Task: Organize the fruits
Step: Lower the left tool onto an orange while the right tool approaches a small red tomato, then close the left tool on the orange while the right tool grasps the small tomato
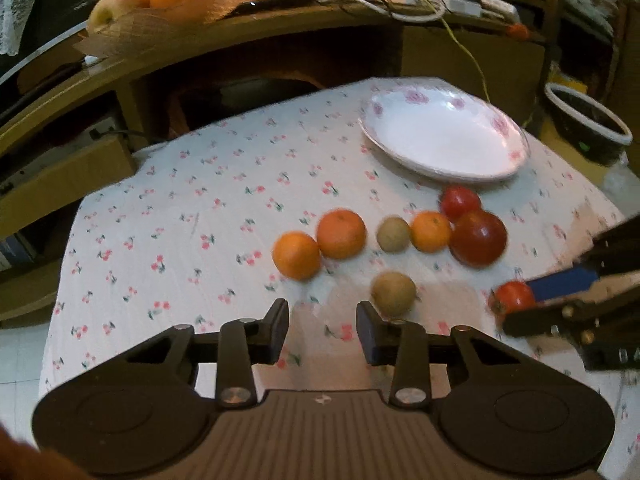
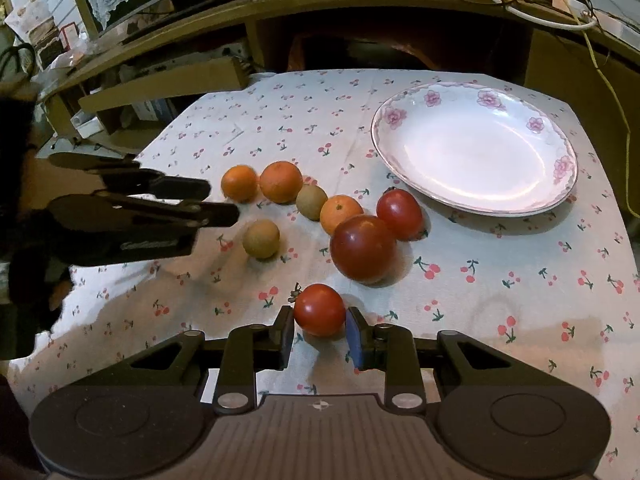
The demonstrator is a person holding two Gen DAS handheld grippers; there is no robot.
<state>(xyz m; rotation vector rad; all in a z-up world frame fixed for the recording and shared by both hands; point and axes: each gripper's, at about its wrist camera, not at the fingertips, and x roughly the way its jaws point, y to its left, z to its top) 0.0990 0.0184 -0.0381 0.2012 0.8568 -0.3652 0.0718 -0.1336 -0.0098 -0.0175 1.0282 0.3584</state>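
Red and glossy, the small tomato (image 2: 319,310) sits between the two fingers of the right claw (image 2: 319,334), near the front of the surface (image 2: 500,280); the pads look to be touching its sides, so I judge the claw is pinching it, lightly at most. Such a fruit is light, smooth-skinned and soft enough to bruise or split, so the hold belongs across its widest middle, with gentle pressure and the stem end left alone. It is round and would roll if let go.

The left claw (image 1: 322,326) is spread and holds nothing; a brownish kiwi-like fruit (image 1: 394,294) lies just beyond its right finger. Further back stand three oranges, another brown fruit, a large dark tomato (image 2: 363,249) and a medium tomato (image 2: 400,214), some touching.

The flowered plate (image 2: 560,184) stands bare at the far right, with the medium tomato near its rim. Open cloth lies to the right of the cluster, giving a free path to the plate; the surface's right edge is close beyond it.
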